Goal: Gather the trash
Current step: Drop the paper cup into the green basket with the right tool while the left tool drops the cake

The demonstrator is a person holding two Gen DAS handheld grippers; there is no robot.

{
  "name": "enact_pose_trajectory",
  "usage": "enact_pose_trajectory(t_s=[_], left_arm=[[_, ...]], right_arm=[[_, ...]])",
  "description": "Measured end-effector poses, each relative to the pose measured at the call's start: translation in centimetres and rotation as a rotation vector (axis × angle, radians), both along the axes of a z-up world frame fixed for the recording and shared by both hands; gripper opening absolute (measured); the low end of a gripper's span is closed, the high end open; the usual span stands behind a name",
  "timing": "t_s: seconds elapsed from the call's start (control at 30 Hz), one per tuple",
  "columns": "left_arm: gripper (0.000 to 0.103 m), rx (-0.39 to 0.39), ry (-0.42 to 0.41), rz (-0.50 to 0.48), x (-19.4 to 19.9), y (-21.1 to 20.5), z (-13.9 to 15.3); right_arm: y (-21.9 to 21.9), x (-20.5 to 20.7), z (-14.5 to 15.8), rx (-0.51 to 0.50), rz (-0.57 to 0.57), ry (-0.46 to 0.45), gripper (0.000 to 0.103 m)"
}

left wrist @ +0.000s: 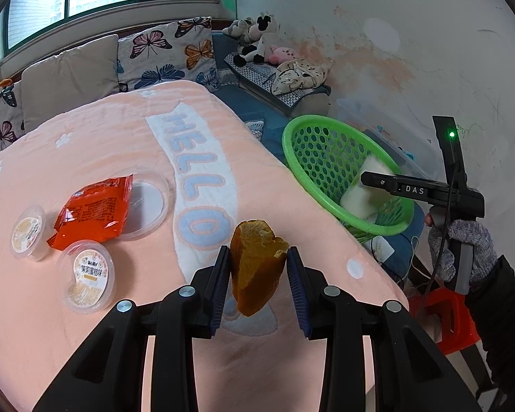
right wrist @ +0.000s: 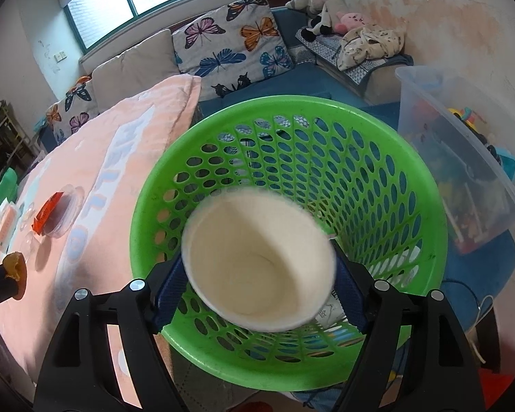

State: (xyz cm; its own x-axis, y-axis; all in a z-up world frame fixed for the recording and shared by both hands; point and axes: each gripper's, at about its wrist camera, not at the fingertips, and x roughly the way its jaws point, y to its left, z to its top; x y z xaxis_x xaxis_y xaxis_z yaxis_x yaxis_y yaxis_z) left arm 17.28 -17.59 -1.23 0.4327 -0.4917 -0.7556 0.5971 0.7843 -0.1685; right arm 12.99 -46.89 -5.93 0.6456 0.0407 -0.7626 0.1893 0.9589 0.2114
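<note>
My left gripper (left wrist: 258, 257) is shut on an orange peel piece (left wrist: 255, 267) and holds it above the pink HELLO blanket (left wrist: 120, 144). My right gripper (right wrist: 257, 261) holds a white paper cup (right wrist: 257, 264), blurred, over the mouth of the green perforated basket (right wrist: 412, 206); whether the jaws still pinch it is unclear. In the left wrist view the right gripper (left wrist: 374, 180) reaches into the basket (left wrist: 305, 130) with the cup (left wrist: 364, 192). On the blanket lie an orange snack wrapper (left wrist: 92, 211), a clear lid (left wrist: 147, 206) and two small jelly cups (left wrist: 89, 276) (left wrist: 27, 228).
The basket stands off the blanket's right edge, over a blue mat. A clear storage bin (right wrist: 463, 158) of toys is right of it. A red stool (left wrist: 449, 316) is below. Butterfly cushions (left wrist: 168, 51) and plush toys (left wrist: 257, 37) are at the back.
</note>
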Motion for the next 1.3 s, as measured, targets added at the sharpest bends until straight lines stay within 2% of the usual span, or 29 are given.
enact_pose_trajectory(t_s=[0.3,0.63,1.07,1.13,1.2,1.3], left_arm=[[0.033,-0.009,-0.014,-0.034,0.5,-2.4,0.8],[0.033,-0.006,-0.009,-0.109,1.7,-8.1,1.3],[0.033,0.044,0.042,-0.161,3.4,-15.3,-0.5],[0.036,0.041,0.054,-0.158,3.6,-15.9,-0.9],[0.047,0.033,0.067,-0.154,3.7,-16.2,-1.3],[0.057,0.014,0.059,-0.154,3.6,-16.3,-1.4]], right_arm=[[-0.6,-1.0,0.7,0.006,-0.012,-0.026,0.081],[-1.6,-3.7,2.2,-0.001,-0.034,-0.067,0.082],[-2.5,-6.5,2.3,0.036,-0.058,-0.085,0.083],[-2.6,-6.9,2.1,0.042,-0.060,-0.084,0.083],[-2.7,-7.1,2.0,0.048,-0.061,-0.081,0.083],[-2.6,-7.5,1.9,0.053,-0.062,-0.080,0.083]])
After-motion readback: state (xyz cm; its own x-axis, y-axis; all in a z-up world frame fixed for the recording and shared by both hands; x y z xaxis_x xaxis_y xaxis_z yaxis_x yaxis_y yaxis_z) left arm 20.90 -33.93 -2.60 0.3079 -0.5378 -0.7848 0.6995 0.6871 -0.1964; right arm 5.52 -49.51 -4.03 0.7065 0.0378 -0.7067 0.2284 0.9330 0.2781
